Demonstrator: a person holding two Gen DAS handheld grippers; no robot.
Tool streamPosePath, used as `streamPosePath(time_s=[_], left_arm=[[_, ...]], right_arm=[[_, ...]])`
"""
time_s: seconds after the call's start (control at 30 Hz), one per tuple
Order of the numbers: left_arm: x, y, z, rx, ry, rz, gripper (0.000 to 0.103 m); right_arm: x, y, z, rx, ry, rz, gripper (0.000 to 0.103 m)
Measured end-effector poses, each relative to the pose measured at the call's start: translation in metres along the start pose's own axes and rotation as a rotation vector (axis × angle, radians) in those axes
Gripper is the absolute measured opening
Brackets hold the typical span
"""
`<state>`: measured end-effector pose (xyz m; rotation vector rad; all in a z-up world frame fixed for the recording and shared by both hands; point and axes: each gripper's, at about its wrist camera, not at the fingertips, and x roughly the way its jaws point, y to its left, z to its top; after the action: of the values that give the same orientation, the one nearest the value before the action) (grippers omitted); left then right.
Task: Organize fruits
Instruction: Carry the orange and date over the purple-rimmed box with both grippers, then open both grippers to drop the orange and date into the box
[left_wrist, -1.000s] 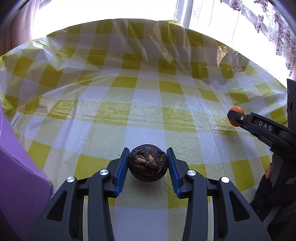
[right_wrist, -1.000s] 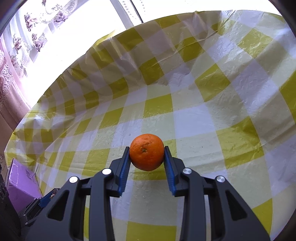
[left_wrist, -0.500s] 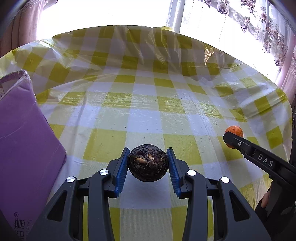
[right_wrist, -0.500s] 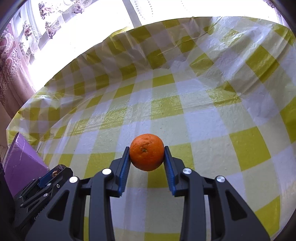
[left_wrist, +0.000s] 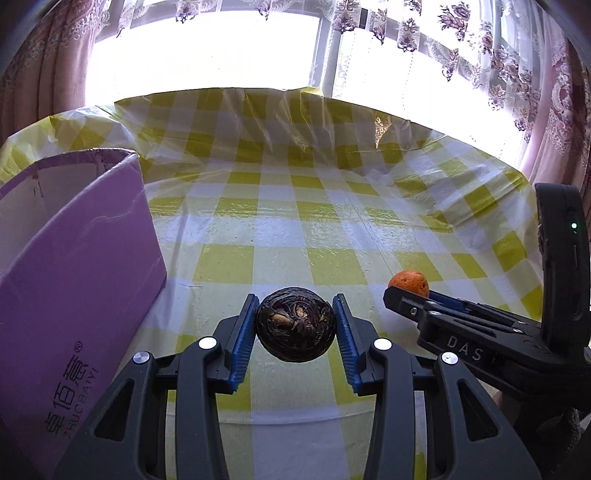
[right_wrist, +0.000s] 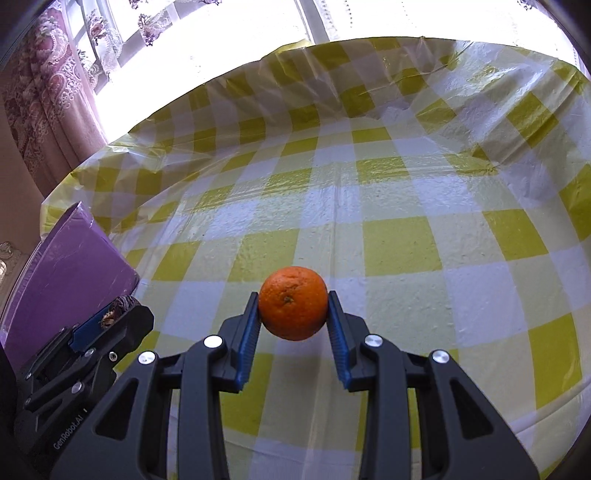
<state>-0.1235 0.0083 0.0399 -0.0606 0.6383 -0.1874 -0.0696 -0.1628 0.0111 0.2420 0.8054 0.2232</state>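
My left gripper (left_wrist: 295, 325) is shut on a dark brown, wrinkled round fruit (left_wrist: 295, 325), held above the yellow-and-white checked tablecloth (left_wrist: 295, 229). My right gripper (right_wrist: 293, 304) is shut on an orange (right_wrist: 293, 302), also lifted off the cloth. In the left wrist view the right gripper (left_wrist: 406, 291) reaches in from the right with the orange (left_wrist: 409, 281) at its tip. The right wrist view shows the left gripper (right_wrist: 118, 314) at lower left, the dark fruit (right_wrist: 120, 306) peeking between its blue pads.
A purple cardboard box (left_wrist: 70, 266) with an open top stands at the left, close beside the left gripper; it shows as a purple box (right_wrist: 70, 273) in the right wrist view too. Bright windows and flowered curtains (left_wrist: 517, 81) lie behind the table's far edge.
Both grippers have travelled leftward over the table with their fruits still held. The purple box has come further into view, and the window and curtains now show above the table.
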Motion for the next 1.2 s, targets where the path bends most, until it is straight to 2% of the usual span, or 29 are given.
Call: streamPosePath(time_s=[0.2, 0.57, 0.73, 0.97, 1.07, 1.2], left_arm=[[-0.067, 0.007, 0.002, 0.013, -0.154, 0.053, 0.039], [-0.172, 0.067, 0.011, -0.113, -0.372, 0.168, 0.039], [-0.206, 0.098, 0.008, -0.196, -0.437, 0.23, 0.039], [-0.228, 0.137, 0.003, -0.284, -0.452, 0.354, 0.039], [-0.227, 0.154, -0.002, -0.327, -0.426, 0.399, 0.039], [-0.216, 0.176, -0.009, -0.374, -0.348, 0.451, 0.039]], right_arm=[[-0.006, 0.031, -0.01, -0.029, 0.032, 0.119, 0.036], [-0.056, 0.128, -0.005, -0.214, -0.039, 0.296, 0.036], [-0.078, 0.174, 0.003, -0.301, -0.077, 0.371, 0.036], [-0.093, 0.252, 0.006, -0.46, -0.117, 0.463, 0.036], [-0.089, 0.28, 0.0, -0.518, -0.106, 0.486, 0.036], [-0.073, 0.305, -0.011, -0.577, -0.062, 0.477, 0.036]])
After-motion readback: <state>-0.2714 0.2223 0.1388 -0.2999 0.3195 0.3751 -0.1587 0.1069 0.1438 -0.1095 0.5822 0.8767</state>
